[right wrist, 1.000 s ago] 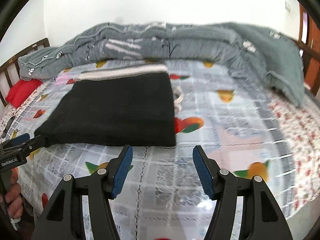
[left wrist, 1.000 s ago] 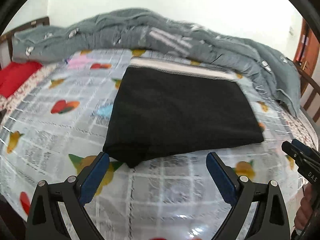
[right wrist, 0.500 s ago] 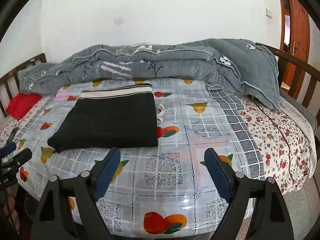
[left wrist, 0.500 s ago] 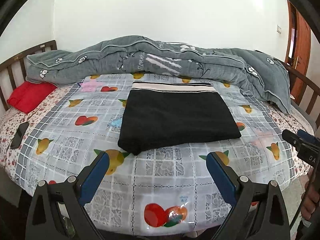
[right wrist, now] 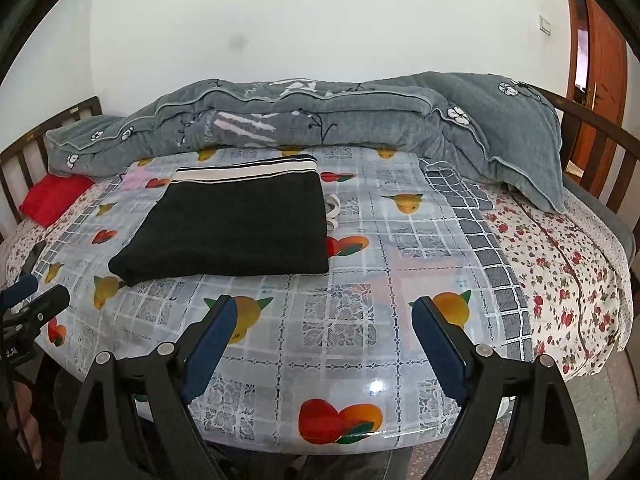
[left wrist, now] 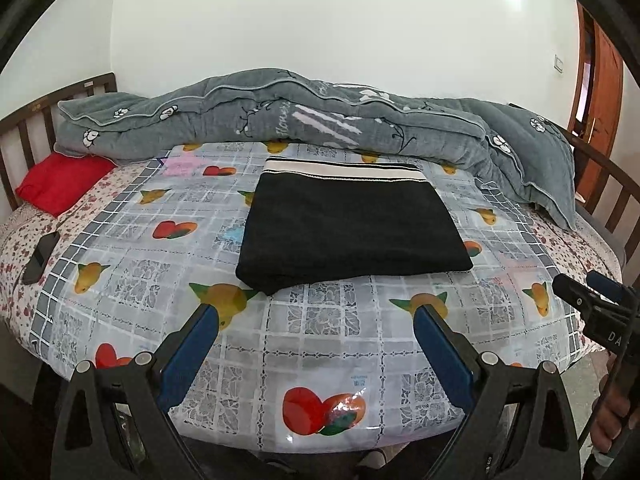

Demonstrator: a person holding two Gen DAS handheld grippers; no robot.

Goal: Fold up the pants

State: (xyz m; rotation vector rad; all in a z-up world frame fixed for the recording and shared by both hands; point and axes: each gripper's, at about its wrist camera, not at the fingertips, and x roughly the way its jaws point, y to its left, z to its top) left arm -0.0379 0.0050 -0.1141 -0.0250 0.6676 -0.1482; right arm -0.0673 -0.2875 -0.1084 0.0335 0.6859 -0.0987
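The black pants [left wrist: 352, 228] lie folded into a flat rectangle on the bed, their white-and-black striped waistband at the far edge. They also show in the right wrist view [right wrist: 236, 228], with a white drawstring [right wrist: 333, 212] sticking out at their right side. My left gripper [left wrist: 316, 320] is open and empty, held back over the bed's near edge, well short of the pants. My right gripper [right wrist: 324, 316] is open and empty, also back from the pants and to their right.
The bed carries a glossy plastic cover with fruit prints [left wrist: 320, 344]. A rolled grey quilt [left wrist: 304, 120] lies along the far side. A red pillow [left wrist: 60, 182] and a dark phone [left wrist: 40, 256] lie at the left. Wooden rails [right wrist: 600, 168] ring the bed.
Both grippers have pulled back and up from the folded pants, so the whole bed has come into view. The right gripper's jaws have widened. The pants have not moved.
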